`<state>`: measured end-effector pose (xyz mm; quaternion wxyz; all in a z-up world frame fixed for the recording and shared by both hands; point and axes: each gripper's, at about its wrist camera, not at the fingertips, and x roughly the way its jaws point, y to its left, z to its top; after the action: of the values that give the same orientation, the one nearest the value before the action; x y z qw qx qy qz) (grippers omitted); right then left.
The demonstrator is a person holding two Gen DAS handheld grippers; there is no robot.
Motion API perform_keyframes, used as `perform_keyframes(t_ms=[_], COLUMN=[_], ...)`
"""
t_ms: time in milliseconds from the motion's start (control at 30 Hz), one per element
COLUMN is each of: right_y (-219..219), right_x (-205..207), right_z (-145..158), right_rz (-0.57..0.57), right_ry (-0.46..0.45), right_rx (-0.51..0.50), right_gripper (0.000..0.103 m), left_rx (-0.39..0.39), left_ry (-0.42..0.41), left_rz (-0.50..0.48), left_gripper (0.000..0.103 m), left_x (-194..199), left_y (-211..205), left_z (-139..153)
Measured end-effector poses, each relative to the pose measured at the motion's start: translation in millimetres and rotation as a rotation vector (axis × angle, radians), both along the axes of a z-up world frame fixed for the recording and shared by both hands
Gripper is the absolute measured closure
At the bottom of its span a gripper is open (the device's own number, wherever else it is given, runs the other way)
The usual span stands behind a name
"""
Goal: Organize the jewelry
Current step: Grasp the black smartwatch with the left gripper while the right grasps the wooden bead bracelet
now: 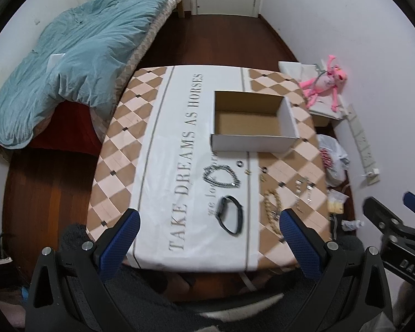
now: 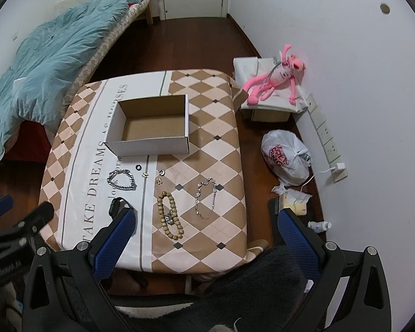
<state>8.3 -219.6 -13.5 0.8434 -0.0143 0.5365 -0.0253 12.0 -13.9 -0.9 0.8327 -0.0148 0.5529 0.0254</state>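
Left wrist view: the left tongs (image 1: 209, 224) hover above the near edge of the table (image 1: 152, 144), fingers spread wide apart and holding nothing. An open cardboard box (image 1: 253, 138) stands on the far half of the table, with nothing visible inside. Nearer than the box lie a silver chain bracelet (image 1: 221, 177), a black band (image 1: 231, 215), a beaded bracelet (image 1: 274, 204) and a small black ring (image 1: 239, 163). The right tongs (image 1: 395, 215) enter at the right edge.

Right wrist view: the right tongs (image 2: 207, 227) hang over the near right corner of the table (image 2: 215, 127), fingers wide apart and empty. The box (image 2: 149, 145) stands beyond the jewelry. A thin linked bracelet (image 2: 206, 197) lies just right of the beaded bracelet (image 2: 170, 215); the chain bracelet (image 2: 121, 181) lies left. Small rings (image 2: 161, 172) sit between the box and the bracelets. A pink plush toy (image 2: 274, 81) lies on a low white-covered box beside the table.
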Motion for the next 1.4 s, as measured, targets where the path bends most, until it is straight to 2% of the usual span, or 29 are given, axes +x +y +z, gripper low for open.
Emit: perform_keyframes(t_ms=[133,200,333,367,467,533,600,733,867,933,1067,1200,1267,1300,1400], right_y=[-5,-6,-5,-4,0,4,7,11,11,10,9,17,20,20,15], right_x=[18,26,39,41,42,40,38,34,32,32,34,33,31,30,31], right_z=[-32,-57,-108,-122,-159,-184,-197,-213,-224,-225,-226,-226,-225,-224,-221], right_rz=[0.001,0.008,0.027,0.031,0.034,0.033,0.037,0.039,0.037,0.040,0.046,0.058,0.073,0.071,0.051], right_ry=[0.049,0.099,0.196,0.215,0.261,0.275,0.281,0.297,0.320,0.311,0.304,0.280,0.265,0.262,0.267], right_rx=[0.027,0.045,0.089,0.096,0.120,0.131,0.135,0.140,0.152,0.148,0.139,0.097,0.080,0.082,0.125], right_gripper=[0.000,0.005,0.025,0.026,0.038,0.042,0.045,0.050,0.056,0.060,0.063,0.069,0.088,0.093,0.093], left_rx=[0.048,0.054,0.044,0.034,-0.009,-0.047,-0.078,-0.116,-0.150,-0.130,-0.118,-0.113,-0.104,-0.102,-0.103], left_ry=[0.010,0.038,0.113,0.132,0.202,0.257,0.294,0.338,0.323,0.317,0.300,0.278,0.257,0.252,0.239], left_rz=[0.012,0.012,-0.001,-0.004,-0.006,-0.011,-0.015,-0.017,-0.018,-0.029,-0.039,-0.046,-0.053,-0.058,-0.065], left_gripper=[0.000,0.001,0.001,0.002,0.021,0.036,0.042,0.042,0.046,0.073,0.089,0.091,0.092,0.092,0.092], left_x=[20,28,36,36,35,34,34,37,46,50,55,57,56,56,51], left_y=[4,9,11,11,10,8,5,-1,-3,-5,-2,1,2,1,3], left_z=[-27,-46,-84,-93,-121,-140,-156,-177,-184,-188,-192,-190,-193,-194,-194])
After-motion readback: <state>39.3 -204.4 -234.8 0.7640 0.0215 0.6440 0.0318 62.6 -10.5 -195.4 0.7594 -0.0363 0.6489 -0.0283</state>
